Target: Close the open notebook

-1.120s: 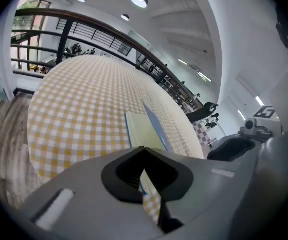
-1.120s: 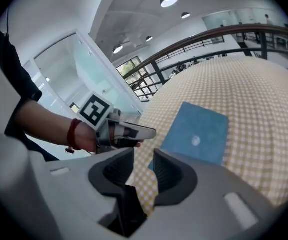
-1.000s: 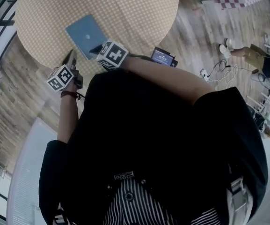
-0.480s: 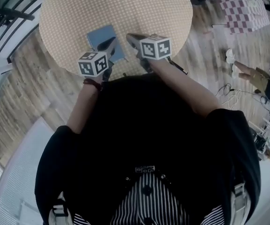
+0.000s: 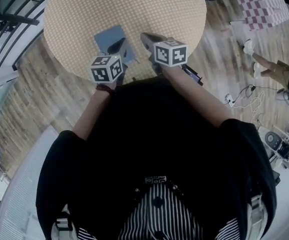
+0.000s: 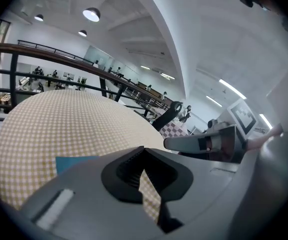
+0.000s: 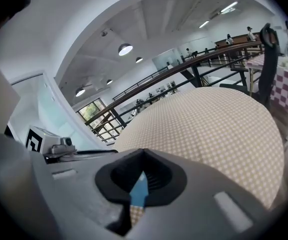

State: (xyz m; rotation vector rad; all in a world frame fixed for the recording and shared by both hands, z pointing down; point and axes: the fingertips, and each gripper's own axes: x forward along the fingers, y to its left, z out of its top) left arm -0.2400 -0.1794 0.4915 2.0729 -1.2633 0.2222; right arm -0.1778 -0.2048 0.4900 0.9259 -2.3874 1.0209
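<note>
Currently: notebook (image 5: 108, 38), blue cover, flat on the checked table (image 5: 134, 4), toward its near edge; cover looks already down. Probably light, thin and bendy; take a free cover corner. Left gripper (image 5: 117, 46) and right gripper (image 5: 147, 37) above the table's near edge, jaws together, empty.

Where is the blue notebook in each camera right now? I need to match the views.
Head view: the blue notebook lies upper centre-left, near the table's near edge.
Left gripper view: a blue corner shows at lower left, on the table.
Right gripper view: a blue sliver shows low centre, in the gap below the jaw tips.
Shared landmark: the round checked table.
</note>
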